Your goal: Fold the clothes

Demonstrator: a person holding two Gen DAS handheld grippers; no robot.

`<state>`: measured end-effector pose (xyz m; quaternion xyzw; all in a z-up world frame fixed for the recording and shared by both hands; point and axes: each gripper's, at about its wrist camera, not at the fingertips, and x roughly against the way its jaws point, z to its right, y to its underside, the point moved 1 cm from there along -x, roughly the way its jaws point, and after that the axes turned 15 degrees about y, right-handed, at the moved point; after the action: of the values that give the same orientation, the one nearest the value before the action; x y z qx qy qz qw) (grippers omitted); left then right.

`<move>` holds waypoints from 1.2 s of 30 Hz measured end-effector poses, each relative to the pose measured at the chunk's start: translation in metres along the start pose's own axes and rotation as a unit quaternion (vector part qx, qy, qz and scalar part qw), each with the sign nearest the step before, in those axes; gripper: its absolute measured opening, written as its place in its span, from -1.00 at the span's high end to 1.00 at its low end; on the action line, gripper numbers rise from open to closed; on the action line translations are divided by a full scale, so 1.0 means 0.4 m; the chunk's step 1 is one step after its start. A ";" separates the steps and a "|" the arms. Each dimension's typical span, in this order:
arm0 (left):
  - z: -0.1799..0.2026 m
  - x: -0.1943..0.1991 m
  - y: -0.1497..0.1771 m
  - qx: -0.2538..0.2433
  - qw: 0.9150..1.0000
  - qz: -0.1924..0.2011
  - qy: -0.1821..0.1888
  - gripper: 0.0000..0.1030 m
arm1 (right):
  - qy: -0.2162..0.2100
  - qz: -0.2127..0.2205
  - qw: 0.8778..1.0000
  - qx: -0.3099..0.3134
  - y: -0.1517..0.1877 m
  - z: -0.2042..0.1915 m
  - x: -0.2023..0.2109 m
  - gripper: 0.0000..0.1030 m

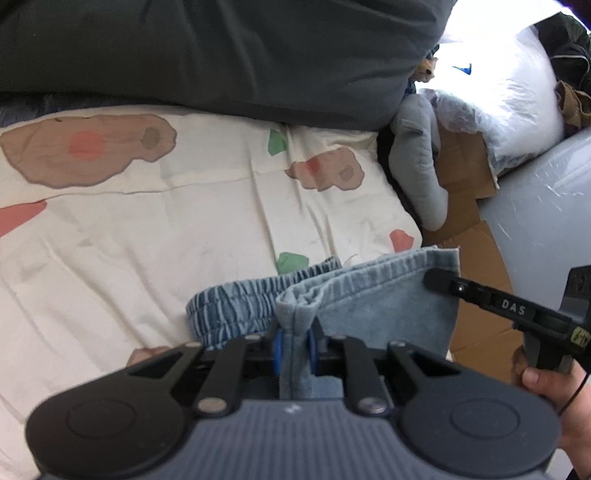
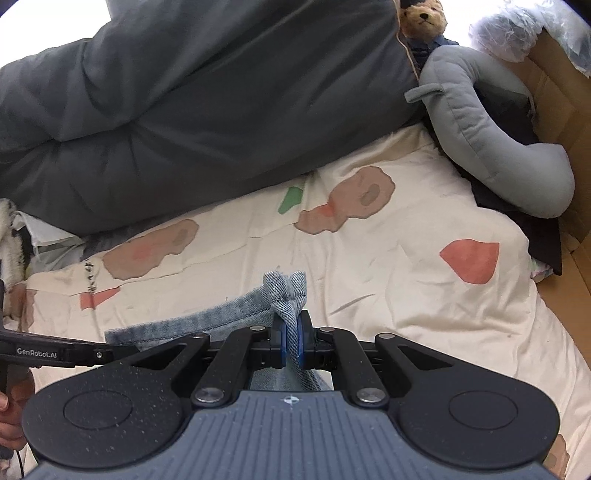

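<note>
Both hand-held grippers, left [image 1: 295, 345] and right [image 2: 291, 343], are clamped on bunched light-blue denim shorts [image 1: 369, 302] above the patterned bedsheet [image 1: 147, 229].

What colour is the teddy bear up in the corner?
The teddy bear is light brown, with a dark nose. The right wrist view shows it best.

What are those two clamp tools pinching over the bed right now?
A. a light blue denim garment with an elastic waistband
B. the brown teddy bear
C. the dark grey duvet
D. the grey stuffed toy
A: the left gripper and the right gripper are each shut on a fold of the light blue denim garment, held above the cream patterned bedsheet.
</note>
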<state>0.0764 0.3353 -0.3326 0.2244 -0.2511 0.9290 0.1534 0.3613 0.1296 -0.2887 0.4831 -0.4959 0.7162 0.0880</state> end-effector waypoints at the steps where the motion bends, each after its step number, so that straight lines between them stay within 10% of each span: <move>1: 0.000 -0.003 -0.003 -0.002 1.000 -0.001 -0.003 0.72 | 0.002 -0.001 1.000 -0.001 -0.001 0.001 -0.005 0.92; 25: 0.031 0.075 -0.038 -0.049 0.996 0.034 -0.062 0.54 | 0.013 0.032 0.999 -0.011 -0.017 0.001 0.010 0.44; 36: 0.087 -0.009 -0.034 -0.087 0.995 -0.017 -0.036 0.55 | -0.034 0.001 0.999 0.030 0.037 -0.096 -0.043 0.45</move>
<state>0.0966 0.3274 -0.3020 0.2476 -0.3321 0.8924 0.1788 0.3383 0.1589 -0.3129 0.5094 -0.4771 0.7140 0.0558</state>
